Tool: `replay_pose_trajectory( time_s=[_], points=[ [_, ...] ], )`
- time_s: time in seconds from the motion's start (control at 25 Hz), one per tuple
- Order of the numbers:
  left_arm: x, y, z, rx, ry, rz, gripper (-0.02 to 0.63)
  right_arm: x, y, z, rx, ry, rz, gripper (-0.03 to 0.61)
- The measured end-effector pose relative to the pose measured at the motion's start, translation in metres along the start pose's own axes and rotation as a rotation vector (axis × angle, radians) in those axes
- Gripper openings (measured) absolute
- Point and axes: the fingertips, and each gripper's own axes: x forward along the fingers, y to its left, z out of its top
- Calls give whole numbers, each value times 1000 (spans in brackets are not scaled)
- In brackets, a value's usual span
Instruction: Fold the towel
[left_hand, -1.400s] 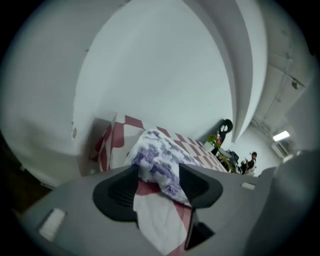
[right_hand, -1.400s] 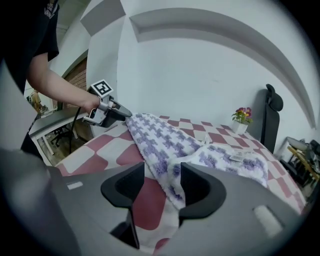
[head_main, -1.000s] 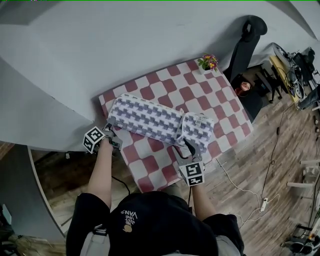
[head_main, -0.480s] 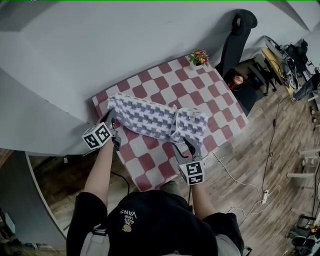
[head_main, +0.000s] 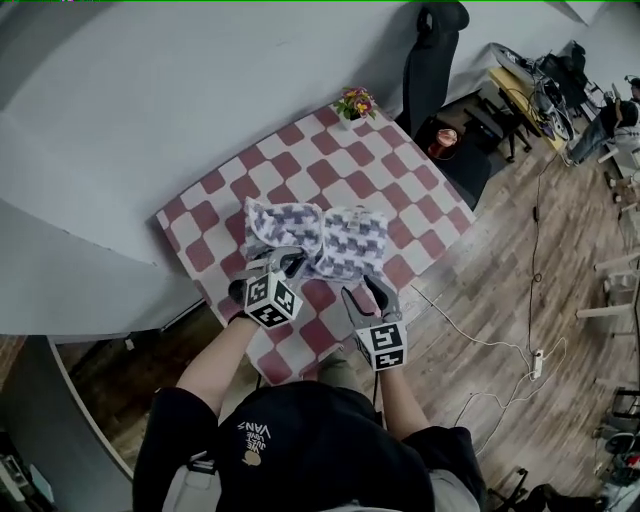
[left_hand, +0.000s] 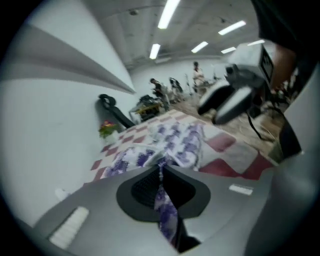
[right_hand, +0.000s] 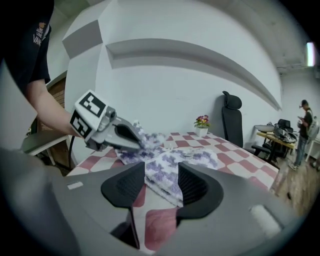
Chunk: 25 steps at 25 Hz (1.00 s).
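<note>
A purple-and-white checked towel (head_main: 330, 238) lies bunched on the red-and-white checkered table (head_main: 210, 185). My left gripper (head_main: 287, 264) is shut on the towel's left end, lifted over the towel's middle. In the left gripper view a strip of the towel (left_hand: 165, 210) runs pinched through the left gripper (left_hand: 161, 172). My right gripper (head_main: 372, 292) stands open at the front edge of the towel's folded right part. In the right gripper view the right gripper (right_hand: 161, 182) has the towel (right_hand: 172, 165) lying just beyond its jaws, and the left gripper (right_hand: 134, 138) holds cloth above it.
A small flower pot (head_main: 352, 104) stands at the table's far corner. A black office chair (head_main: 432, 50) is behind it. A white cable and power strip (head_main: 537, 362) lie on the wooden floor to the right. The grey wall runs along the table's left side.
My left gripper closed on the towel's left end and carried it right and up over the middle, so the towel is now shorter. My right gripper drew back a little.
</note>
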Motion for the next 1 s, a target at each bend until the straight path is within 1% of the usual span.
replay_pose_trajectory(
  time_s=[0.04, 0.08, 0.12, 0.2, 0.32, 0.36, 0.44, 0.56, 0.64, 0.72, 0.8, 0.88, 1.0],
  points=[
    [12, -19, -6, 85, 54, -50, 18, -3, -3, -2, 7, 0, -9, 213],
    [22, -35, -12, 153, 101, -88, 18, -7, -7, -5, 16, 2, -16, 213],
    [28, -46, -18, 199, 133, -112, 18, -10, -10, -8, 27, 7, -20, 213],
    [32, -57, -23, 244, 158, -122, 20, -12, -14, -14, 48, 18, -17, 213],
    [29, -59, -24, 299, 151, -107, 25, -4, -17, -13, 71, 22, 9, 213],
    [27, -59, -24, 308, 146, -101, 44, 2, -17, -10, 80, 23, 23, 213],
    [23, -60, -25, 305, 136, -89, 89, 17, -15, -3, 98, 34, 59, 213],
    [14, -65, -25, 273, 117, -77, 125, 45, -10, 6, 114, 75, 120, 213],
    [5, -67, -25, 242, 101, -58, 126, 62, -4, 17, 103, 87, 158, 213],
    [-5, -68, -29, 210, 101, -38, 126, 81, 9, 34, 64, 86, 201, 213],
    [-14, -69, -37, 179, 111, -18, 126, 99, 28, 53, 34, 80, 251, 213],
    [-21, -68, -45, 138, 127, 6, 126, 117, 48, 69, 27, 79, 301, 216],
    [-31, -65, -58, 72, 155, 50, 126, 138, 77, 89, -7, 79, 337, 235]
  ],
)
